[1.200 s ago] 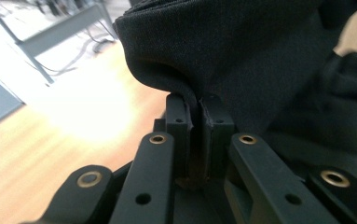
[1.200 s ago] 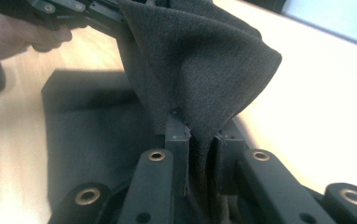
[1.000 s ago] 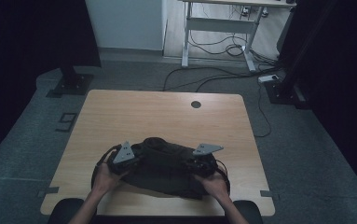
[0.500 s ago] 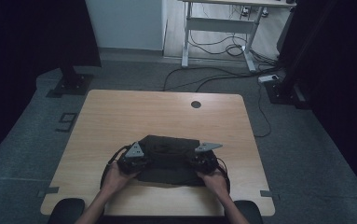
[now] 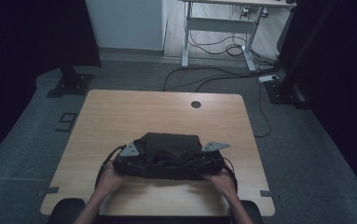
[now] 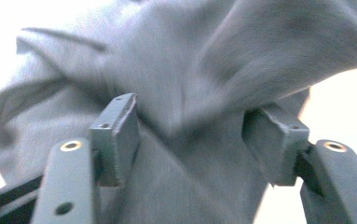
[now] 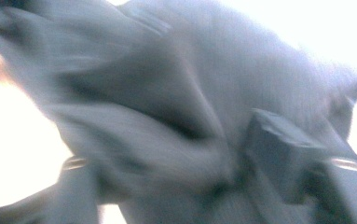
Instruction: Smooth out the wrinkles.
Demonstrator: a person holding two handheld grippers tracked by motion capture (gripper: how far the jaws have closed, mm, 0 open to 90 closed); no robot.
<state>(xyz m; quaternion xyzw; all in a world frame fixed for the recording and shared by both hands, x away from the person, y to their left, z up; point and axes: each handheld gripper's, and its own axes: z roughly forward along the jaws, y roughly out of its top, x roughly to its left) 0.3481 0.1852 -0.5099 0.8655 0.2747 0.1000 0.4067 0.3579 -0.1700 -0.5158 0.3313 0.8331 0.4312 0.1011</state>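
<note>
A dark grey garment (image 5: 169,149) lies bunched in a flat heap on the near half of the wooden table (image 5: 167,112). My left gripper (image 5: 136,157) sits at its left end and my right gripper (image 5: 204,157) at its right end, a hand behind each. In the left gripper view the jaws (image 6: 197,135) have just been opening; they stand apart with a fold of the garment (image 6: 190,70) loose between them. In the blurred right gripper view the jaws (image 7: 181,172) have likewise just been opening, with the cloth (image 7: 167,93) draped between and over them.
A round cable hole (image 5: 195,104) sits near the table's far edge. Beyond the table stand a white desk frame (image 5: 218,28) with cables (image 5: 204,77) on the floor and two black stand bases (image 5: 69,86) (image 5: 283,91). Chair arms (image 5: 66,210) flank the near edge.
The garment has come down from a raised bundle to a flatter heap on the table. Both hands have sunk with it, and both pairs of jaws have gone from shut to open.
</note>
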